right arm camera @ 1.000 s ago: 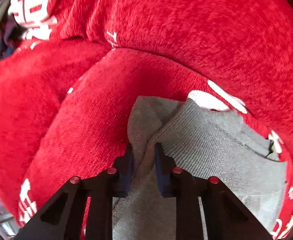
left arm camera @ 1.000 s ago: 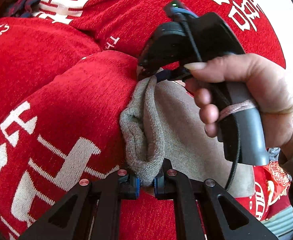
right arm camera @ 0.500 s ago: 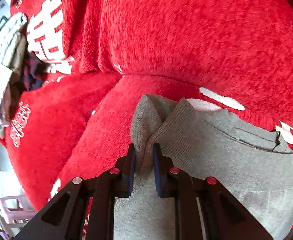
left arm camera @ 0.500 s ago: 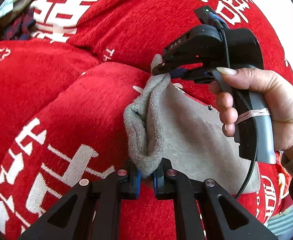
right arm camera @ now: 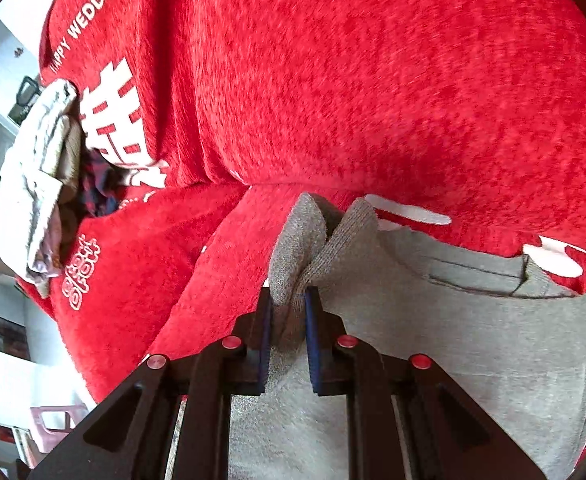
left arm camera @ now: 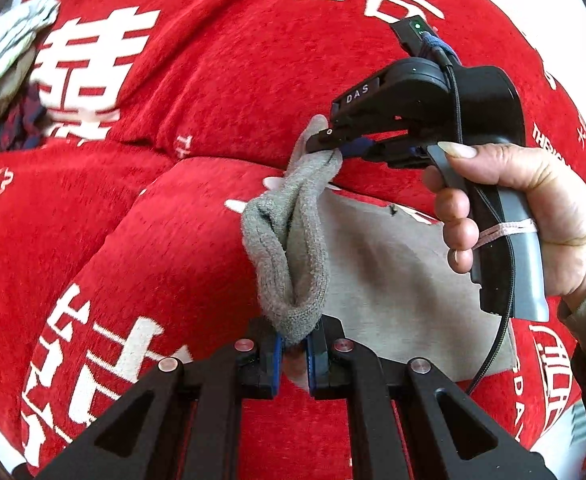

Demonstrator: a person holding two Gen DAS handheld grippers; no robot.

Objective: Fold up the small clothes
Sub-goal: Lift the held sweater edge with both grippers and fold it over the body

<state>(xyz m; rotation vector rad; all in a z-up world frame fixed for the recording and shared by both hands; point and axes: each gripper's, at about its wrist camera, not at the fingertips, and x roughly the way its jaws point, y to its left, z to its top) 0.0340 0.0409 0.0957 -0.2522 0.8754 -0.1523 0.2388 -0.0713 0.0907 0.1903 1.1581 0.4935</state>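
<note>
A small grey knit garment [left arm camera: 385, 264] lies on a red sofa cover [left arm camera: 141, 256]. Its ribbed edge is raised into a thick fold. My left gripper [left arm camera: 295, 344] is shut on the near end of that ribbed edge. My right gripper [left arm camera: 333, 146], held in a hand [left arm camera: 533, 208], is shut on the far end of the same edge. In the right wrist view the right gripper [right arm camera: 287, 304] pinches the bunched ribbing, and the grey garment [right arm camera: 453, 320] spreads flat to the right with a seamed corner showing.
The red sofa cover [right arm camera: 373, 80] bears white characters and rises into a backrest behind the garment. A pile of pale and checked clothes [left arm camera: 9, 52] sits at the far left, the same pile of clothes [right arm camera: 37, 168] showing at the sofa's end. A pink stool [right arm camera: 53, 420] stands on the floor.
Both grippers have risen with the ribbed edge, pulling it up off the red cover. The right gripper has drawn away from the left, stretching the edge. More backrest and the clothes pile came into view.
</note>
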